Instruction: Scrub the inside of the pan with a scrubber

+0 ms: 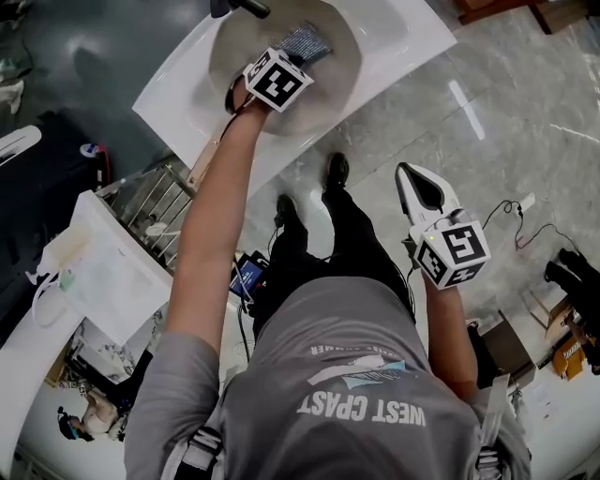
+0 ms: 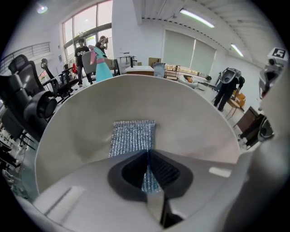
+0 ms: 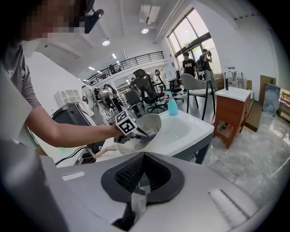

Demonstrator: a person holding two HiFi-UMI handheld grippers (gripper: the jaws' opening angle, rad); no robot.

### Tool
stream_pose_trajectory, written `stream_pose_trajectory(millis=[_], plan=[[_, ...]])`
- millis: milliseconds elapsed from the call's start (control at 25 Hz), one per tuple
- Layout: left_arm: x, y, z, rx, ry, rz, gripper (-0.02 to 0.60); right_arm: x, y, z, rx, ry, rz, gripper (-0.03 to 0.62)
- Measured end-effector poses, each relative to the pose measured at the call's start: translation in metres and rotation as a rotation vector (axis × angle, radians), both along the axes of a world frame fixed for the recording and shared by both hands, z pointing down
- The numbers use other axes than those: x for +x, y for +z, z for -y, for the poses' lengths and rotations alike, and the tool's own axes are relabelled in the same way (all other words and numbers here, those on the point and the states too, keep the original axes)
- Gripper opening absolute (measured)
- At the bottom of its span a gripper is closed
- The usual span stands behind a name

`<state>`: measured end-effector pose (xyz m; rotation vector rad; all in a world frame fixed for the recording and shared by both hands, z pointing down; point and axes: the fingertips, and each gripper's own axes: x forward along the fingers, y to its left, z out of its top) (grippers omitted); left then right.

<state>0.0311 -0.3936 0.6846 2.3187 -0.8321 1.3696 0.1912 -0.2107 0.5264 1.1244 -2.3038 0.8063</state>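
Observation:
A pale round pan leans tilted in the white sink, its wooden handle pointing toward me. My left gripper reaches into the pan and is shut on a silvery mesh scrubber. In the left gripper view the scrubber lies flat against the pan's inner wall, its lower end pinched between the jaws. My right gripper hangs apart over the floor, shut with nothing in it. From the right gripper view, the pan and left gripper show in the distance.
A dark faucet stands above the pan. A blue bottle sits on the sink top, and a wooden cabinet stands to its right. A wire rack is left of my arm. Cables lie on the floor.

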Motion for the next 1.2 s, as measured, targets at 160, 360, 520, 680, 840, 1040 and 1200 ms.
stream_pose_trajectory(millis=[160, 360, 520, 680, 840, 1040, 1200], plan=[[0.024, 0.002, -0.014, -0.022, 0.038, -0.016, 0.016, 0.006, -0.001, 0.0, 0.002, 0.011, 0.006, 0.002], [0.029, -0.005, -0.035, -0.04, 0.024, -0.058, 0.015, 0.005, -0.008, 0.0, 0.018, 0.014, 0.013, 0.002], [0.023, -0.029, -0.049, -0.009, 0.002, -0.094, 0.015, -0.001, -0.018, -0.002, 0.036, 0.01, 0.016, 0.002], [0.013, -0.058, -0.061, 0.031, -0.013, -0.124, 0.015, -0.011, -0.028, -0.005, 0.052, 0.001, 0.016, 0.002], [-0.007, -0.091, -0.075, 0.082, -0.023, -0.137, 0.015, -0.028, -0.043, -0.01, 0.076, -0.018, 0.014, 0.002], [-0.048, -0.125, -0.095, 0.142, -0.062, -0.135, 0.016, -0.049, -0.06, -0.02, 0.105, -0.045, 0.009, 0.002], [-0.093, -0.137, -0.102, 0.173, -0.132, -0.123, 0.016, -0.067, -0.069, -0.024, 0.122, -0.08, 0.0, 0.002]])
